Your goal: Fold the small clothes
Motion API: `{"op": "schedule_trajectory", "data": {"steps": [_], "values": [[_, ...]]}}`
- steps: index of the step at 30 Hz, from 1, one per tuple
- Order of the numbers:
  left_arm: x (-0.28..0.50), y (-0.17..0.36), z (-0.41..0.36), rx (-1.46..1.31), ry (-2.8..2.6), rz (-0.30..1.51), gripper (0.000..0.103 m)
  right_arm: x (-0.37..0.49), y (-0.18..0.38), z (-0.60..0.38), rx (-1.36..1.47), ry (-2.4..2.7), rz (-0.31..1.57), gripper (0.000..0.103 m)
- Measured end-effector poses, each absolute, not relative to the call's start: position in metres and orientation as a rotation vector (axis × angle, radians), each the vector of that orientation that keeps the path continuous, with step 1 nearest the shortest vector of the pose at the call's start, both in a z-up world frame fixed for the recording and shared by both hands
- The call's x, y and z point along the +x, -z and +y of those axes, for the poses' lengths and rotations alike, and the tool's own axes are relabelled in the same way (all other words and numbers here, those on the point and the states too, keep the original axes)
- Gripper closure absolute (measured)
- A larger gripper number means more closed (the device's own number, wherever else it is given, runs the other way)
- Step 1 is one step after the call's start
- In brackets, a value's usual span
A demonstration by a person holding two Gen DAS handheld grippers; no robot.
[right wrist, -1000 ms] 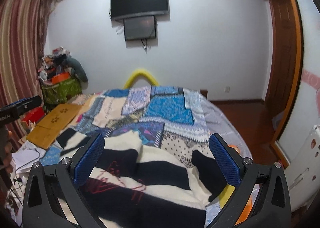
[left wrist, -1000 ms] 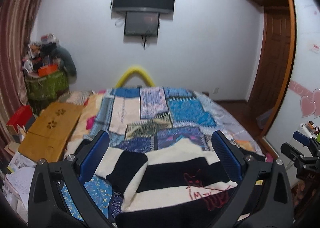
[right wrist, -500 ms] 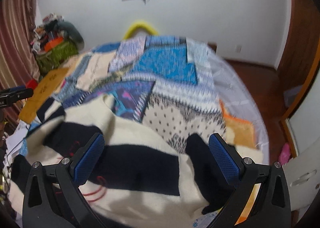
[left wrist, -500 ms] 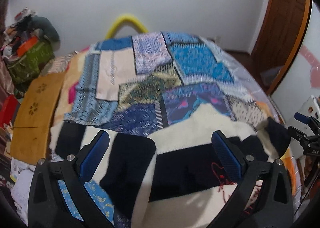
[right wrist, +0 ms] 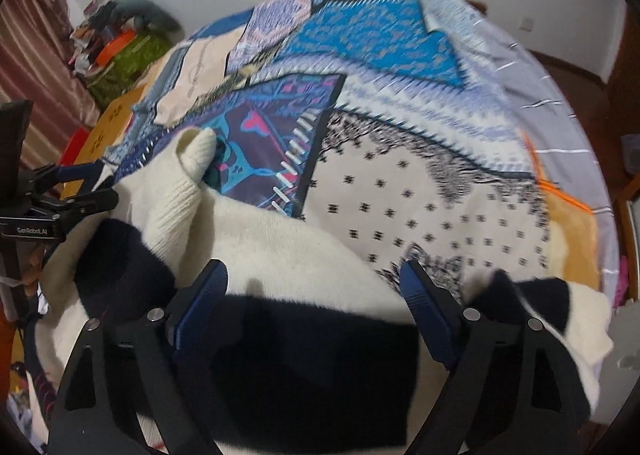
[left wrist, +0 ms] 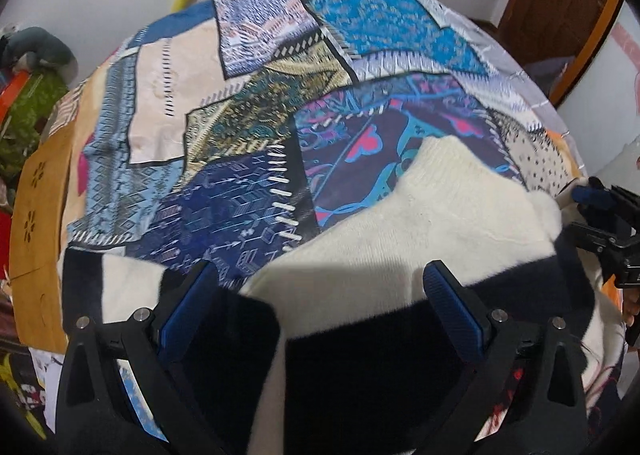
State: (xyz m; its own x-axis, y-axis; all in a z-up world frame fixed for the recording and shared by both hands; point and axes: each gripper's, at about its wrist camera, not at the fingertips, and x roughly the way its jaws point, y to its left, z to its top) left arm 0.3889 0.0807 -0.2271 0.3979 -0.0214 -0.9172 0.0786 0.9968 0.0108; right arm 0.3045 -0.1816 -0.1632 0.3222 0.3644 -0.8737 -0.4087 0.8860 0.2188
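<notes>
The patchwork bed (left wrist: 248, 103) stretches ahead of both tools; the striped sweater (right wrist: 304, 255) lies under them; left hand-held gripper (left wrist: 324, 307) gapes; right hand-held gripper (right wrist: 312, 299), just narrowing, grasps nothing; next, I'd judge, pinch the shoulders.

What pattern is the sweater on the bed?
The sweater has broad cream and black stripes, clearest in the right wrist view.

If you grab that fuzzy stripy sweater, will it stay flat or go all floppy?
Probably floppy: the sweater already lies in soft folds on the quilt. Its fuzzy knit likely grips well, not slippery. The sleeve would probably dangle.
</notes>
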Motion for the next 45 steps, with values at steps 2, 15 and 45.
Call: {"op": "schedule_trajectory", "data": {"steps": [2,15,45], "values": [[0.394,0.234,0.078,0.073,0.082,1.175,0.000,0.310,0.172,-0.175,-0.055,-0.532,1.164,0.025],[0.395,0.245,0.064,0.009,0.215,1.144,0.033,0.319,0.190,-0.170,-0.014,-0.555,1.160,0.071],[0.407,0.258,0.106,0.100,-0.033,1.110,0.095,0.369,0.160,-0.167,-0.115,-0.332,0.974,0.091]]}}
